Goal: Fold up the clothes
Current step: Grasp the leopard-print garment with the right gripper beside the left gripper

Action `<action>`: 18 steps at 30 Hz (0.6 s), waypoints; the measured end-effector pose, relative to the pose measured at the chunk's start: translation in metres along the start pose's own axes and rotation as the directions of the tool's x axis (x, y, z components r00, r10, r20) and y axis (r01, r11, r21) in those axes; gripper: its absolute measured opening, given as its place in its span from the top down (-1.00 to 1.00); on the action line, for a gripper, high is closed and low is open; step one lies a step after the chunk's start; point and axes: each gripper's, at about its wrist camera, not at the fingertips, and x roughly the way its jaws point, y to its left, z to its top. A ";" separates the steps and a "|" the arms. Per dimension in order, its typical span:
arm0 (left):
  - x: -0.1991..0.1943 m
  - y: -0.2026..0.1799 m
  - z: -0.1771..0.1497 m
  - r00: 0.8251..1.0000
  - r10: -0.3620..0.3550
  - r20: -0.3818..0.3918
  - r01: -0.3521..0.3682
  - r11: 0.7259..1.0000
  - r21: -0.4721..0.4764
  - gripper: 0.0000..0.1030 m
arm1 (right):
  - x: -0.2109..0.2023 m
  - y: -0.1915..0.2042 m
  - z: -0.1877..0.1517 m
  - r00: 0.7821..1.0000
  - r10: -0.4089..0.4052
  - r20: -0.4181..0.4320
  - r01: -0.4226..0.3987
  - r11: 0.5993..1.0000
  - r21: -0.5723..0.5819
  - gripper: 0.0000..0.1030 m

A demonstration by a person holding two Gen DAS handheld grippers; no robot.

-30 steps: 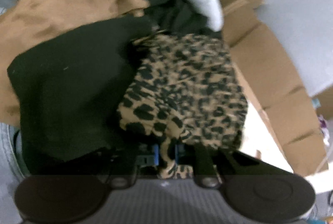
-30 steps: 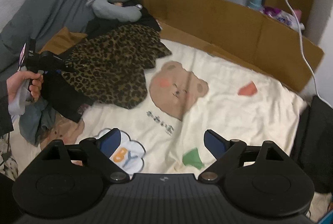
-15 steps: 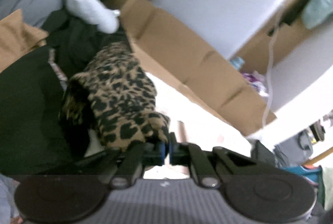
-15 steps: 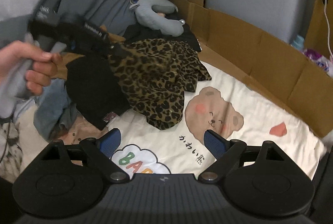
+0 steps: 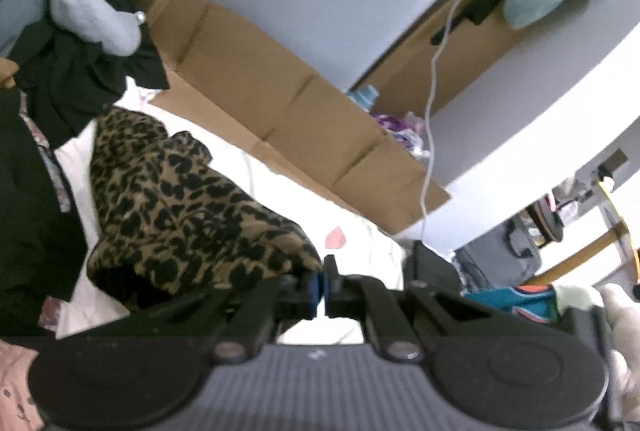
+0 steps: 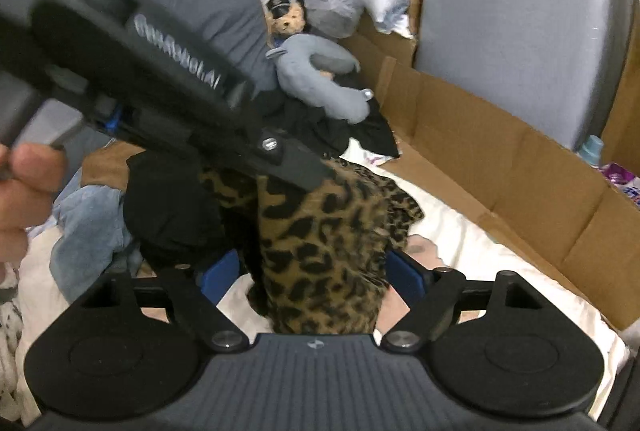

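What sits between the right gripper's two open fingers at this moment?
In the right wrist view, the leopard-print garment hangs between the open fingers of the right gripper, which are not closed on it. The left gripper holds it from above.

Garment [image 6: 328, 251] between jaws (right gripper [image 6: 320, 273]) — hanging

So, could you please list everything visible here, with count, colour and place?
Leopard garment: one, tan and black, hanging from the left gripper over the bed.
Black clothes: pile, black, left of it.
Denim garment: one, light blue, far left.
Neck pillow: one, grey, at the back.
Teddy bear: one, brown, behind the neck pillow.
Cardboard: brown, along the bed edge.
Blanket: cream, underneath.
Left gripper: shut on the garment.
Right gripper: open, garment between its fingers.
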 end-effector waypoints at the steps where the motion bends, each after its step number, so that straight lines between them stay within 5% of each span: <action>1: -0.001 -0.003 -0.001 1.000 -0.009 -0.003 0.009 1.000 0.001 0.97 | 0.003 0.002 0.000 1.000 0.005 -0.004 -0.005 1.000 -0.007 -0.53; 4: -0.006 -0.011 -0.002 0.999 -0.040 -0.006 0.040 0.999 0.005 0.97 | 0.007 0.006 0.002 1.000 0.006 -0.017 -0.007 0.999 -0.033 0.02; 5: -0.008 -0.016 -0.003 0.999 -0.050 -0.009 0.050 0.999 0.008 0.97 | 0.007 0.006 0.002 1.000 0.005 -0.019 -0.005 0.999 -0.041 0.52; 6: -0.010 -0.019 -0.003 0.998 -0.054 -0.009 0.054 0.998 0.015 0.97 | 0.005 0.005 0.003 1.000 0.002 -0.013 -0.002 0.999 -0.048 0.78; 9: -0.018 -0.031 -0.003 0.998 -0.070 -0.003 0.070 0.997 0.030 0.97 | -0.008 0.000 0.008 1.000 0.008 0.005 -0.007 0.998 -0.069 0.94; 18: -0.055 -0.097 0.014 0.989 -0.150 0.013 0.148 0.982 0.113 0.96 | -0.097 -0.011 0.037 0.998 -0.018 0.066 0.022 0.998 -0.065 0.96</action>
